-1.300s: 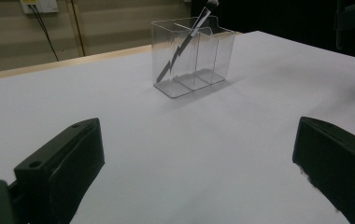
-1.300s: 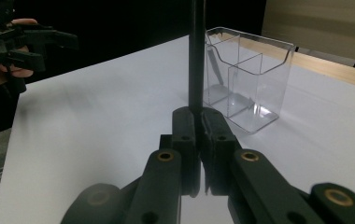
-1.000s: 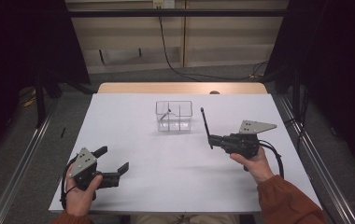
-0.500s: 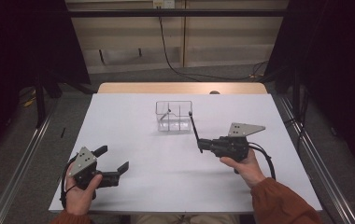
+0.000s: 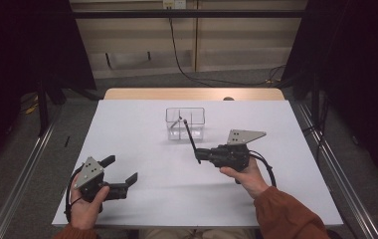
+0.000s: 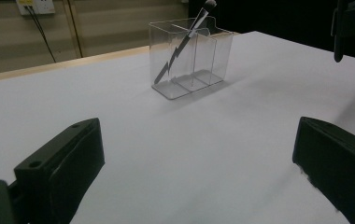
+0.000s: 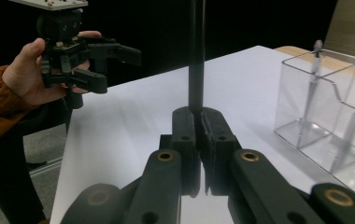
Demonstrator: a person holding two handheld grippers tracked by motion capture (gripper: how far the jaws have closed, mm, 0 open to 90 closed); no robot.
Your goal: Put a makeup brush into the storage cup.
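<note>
You are working over a white table (image 5: 142, 124) with wide bare surface on every side of the clear organiser (image 5: 185, 123), which is standing toward the far middle, well back from the near edge. Your left gripper (image 5: 122, 174) is sitting near the front left corner, close to the table's near edge; its jaws are standing wide apart with nothing between them. Your right gripper (image 5: 200, 155) is hovering right of centre, its jaws pressed together on the lower end of a thin black stick (image 5: 190, 139), whose far end is slanting up toward the organiser's near wall.

The right gripper view is showing you the clamp itself: the stick (image 7: 196, 56) is rising straight from between the closed pads, and the organiser (image 7: 325, 121) is lying off to the right. The left gripper view is giving you the organiser's (image 6: 192, 58) compartments side on, with a brush (image 6: 187, 39) leaning in the leftmost one, its bristles poking above the rim.
</note>
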